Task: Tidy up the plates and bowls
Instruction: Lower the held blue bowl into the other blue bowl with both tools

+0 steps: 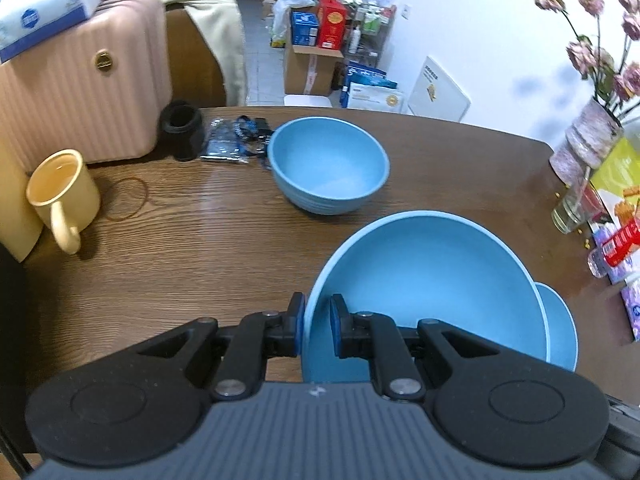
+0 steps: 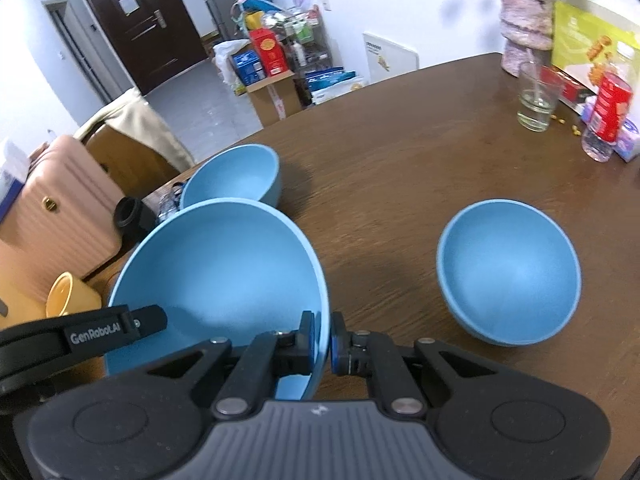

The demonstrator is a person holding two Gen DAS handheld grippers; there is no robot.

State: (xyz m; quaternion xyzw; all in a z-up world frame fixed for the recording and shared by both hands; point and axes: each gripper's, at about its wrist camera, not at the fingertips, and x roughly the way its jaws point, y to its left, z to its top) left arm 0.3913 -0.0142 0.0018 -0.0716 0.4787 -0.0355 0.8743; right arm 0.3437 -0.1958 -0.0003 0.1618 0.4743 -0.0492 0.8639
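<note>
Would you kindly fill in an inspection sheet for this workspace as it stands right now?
Surface: brown wooden table.
Job's things: large blue bowl held at opposite rim edges; two smaller blue bowls, far and near right.
Clutter: yellow mug, rubber band, glass, vase, snack packs.
Grippers: left gripper and right gripper both clamp the large bowl's rim.
Cables: nothing seen.
Surroundings: pink suitcase, boxes, dark door.
</note>
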